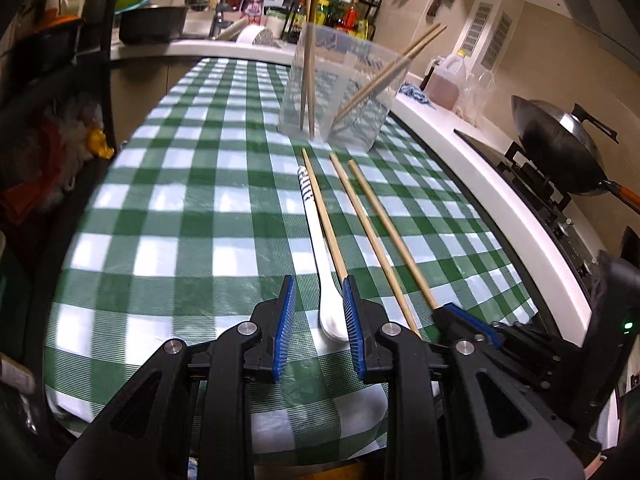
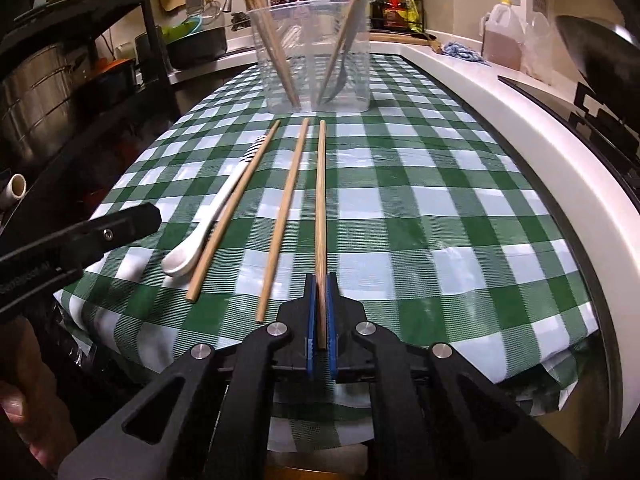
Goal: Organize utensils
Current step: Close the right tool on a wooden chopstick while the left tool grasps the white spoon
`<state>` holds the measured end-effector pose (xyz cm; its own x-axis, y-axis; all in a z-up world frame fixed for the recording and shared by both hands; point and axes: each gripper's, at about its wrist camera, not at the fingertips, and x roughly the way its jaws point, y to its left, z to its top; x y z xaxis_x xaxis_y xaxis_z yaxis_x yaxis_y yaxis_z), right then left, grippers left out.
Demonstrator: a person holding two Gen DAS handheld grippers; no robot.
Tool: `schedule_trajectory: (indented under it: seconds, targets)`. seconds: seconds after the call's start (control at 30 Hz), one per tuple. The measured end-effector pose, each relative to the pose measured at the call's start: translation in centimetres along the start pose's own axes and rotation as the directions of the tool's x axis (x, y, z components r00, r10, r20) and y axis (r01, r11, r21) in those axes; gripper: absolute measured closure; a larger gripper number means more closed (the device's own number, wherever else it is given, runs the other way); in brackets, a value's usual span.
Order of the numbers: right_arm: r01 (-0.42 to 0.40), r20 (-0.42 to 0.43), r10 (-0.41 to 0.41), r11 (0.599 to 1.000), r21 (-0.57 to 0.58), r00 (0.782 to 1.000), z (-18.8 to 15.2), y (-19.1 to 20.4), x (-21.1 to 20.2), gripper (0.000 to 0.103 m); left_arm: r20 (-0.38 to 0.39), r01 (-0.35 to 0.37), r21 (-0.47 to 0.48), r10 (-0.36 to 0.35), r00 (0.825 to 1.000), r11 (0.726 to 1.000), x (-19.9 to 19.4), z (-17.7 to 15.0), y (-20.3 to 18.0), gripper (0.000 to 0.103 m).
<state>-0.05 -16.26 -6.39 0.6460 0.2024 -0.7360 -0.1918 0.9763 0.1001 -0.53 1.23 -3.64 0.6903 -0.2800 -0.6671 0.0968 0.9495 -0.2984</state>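
A desk [image 2: 400, 208] covered in a green-and-white checked cloth carries the utensils. At its far end stands a clear plastic container [image 2: 316, 56] with several chopsticks and a grey utensil leaning inside it. Nearer lie three loose chopsticks side by side, pointing toward the container, and a white ceramic spoon [image 2: 208, 224] lies at their left, its handle touching the left chopstick [image 2: 236, 208]. The middle chopstick [image 2: 284, 216] lies apart from both neighbours.

The right gripper [image 2: 320, 304] has its jaws closed on the near end of the right chopstick [image 2: 321, 200], which runs between the blue pads while its far end rests on the cloth.

The left gripper [image 1: 320, 304] has its jaws parted and gripping nothing; the bowl of the spoon [image 1: 332, 320] lies on the cloth between them, and the left chopstick [image 1: 324, 216] passes just beside the right-hand pad.

On the right, a wok [image 1: 560, 148] sits on a stove beyond the white counter edge.
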Motion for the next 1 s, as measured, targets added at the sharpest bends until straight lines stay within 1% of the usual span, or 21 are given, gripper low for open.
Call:
schedule_trajectory:
  seconds: [0.2, 0.23, 0.27, 0.33, 0.4, 0.5, 0.57, 0.63, 0.73, 0.77, 1.0]
  targets:
    - [0.004, 0.007, -0.005, 1.0, 0.031, 1.0, -0.3, -1.6, -0.4, 0.098, -0.045, -0.009, 0.006, 0.01, 0.999, 1.0, 1.5, -0.9, -0.8, 0.079]
    - [0.002, 0.009, -0.002, 1.0, 0.031, 1.0, -0.4, -1.7, -0.4, 0.098, -0.051, -0.02, 0.015, 0.02, 0.998, 1.0, 1.7, -1.1, -1.0, 0.079]
    - [0.0, 0.01, 0.0, 1.0, 0.029, 1.0, -0.4, -1.8, -0.4, 0.098, -0.054, -0.045, 0.034, 0.047, 0.997, 0.998, 2.0, -1.4, -1.5, 0.079]
    - [-0.001, 0.012, 0.001, 1.0, 0.026, 1.0, -0.4, -1.8, -0.4, 0.098, -0.036, -0.078, 0.065, 0.081, 0.996, 0.995, 1.9, -1.7, -2.1, 0.079]
    - [-0.005, 0.015, 0.005, 1.0, 0.027, 1.0, -0.5, -1.8, -0.4, 0.098, -0.026, -0.085, 0.067, 0.087, 0.996, 0.994, 1.8, -1.8, -2.2, 0.084]
    - [-0.006, 0.016, 0.006, 1.0, 0.027, 1.0, -0.5, -1.9, -0.4, 0.098, -0.015, -0.113, 0.075, 0.115, 0.993, 0.991, 1.6, -1.9, -2.2, 0.086]
    - [-0.005, 0.016, 0.005, 1.0, 0.026, 1.0, -0.4, -1.9, -0.4, 0.098, -0.007, -0.137, 0.076, 0.138, 0.99, 0.988, 1.3, -1.8, -2.0, 0.089]
    - [-0.005, 0.015, 0.005, 1.0, 0.029, 1.0, -0.4, -1.9, -0.5, 0.098, 0.008, -0.169, 0.062, 0.169, 0.986, 0.984, 0.9, -1.7, -1.4, 0.093]
    - [0.0, 0.017, 0.0, 1.0, 0.027, 1.0, -0.4, -1.8, -0.4, 0.098, 0.015, -0.197, 0.032, 0.197, 0.98, 0.98, 0.6, -1.6, -0.2, 0.094]
    - [0.001, 0.017, -0.002, 1.0, 0.027, 1.0, -0.4, -1.8, -0.4, 0.098, 0.007, -0.196, 0.032, 0.196, 0.981, 0.98, 0.7, -1.6, -0.1, 0.094]
    - [0.006, 0.023, -0.007, 1.0, 0.018, 1.0, -0.5, -1.6, -0.4, 0.097, 0.022, -0.205, 0.054, 0.204, 0.979, 0.977, 0.6, -1.8, -0.5, 0.094]
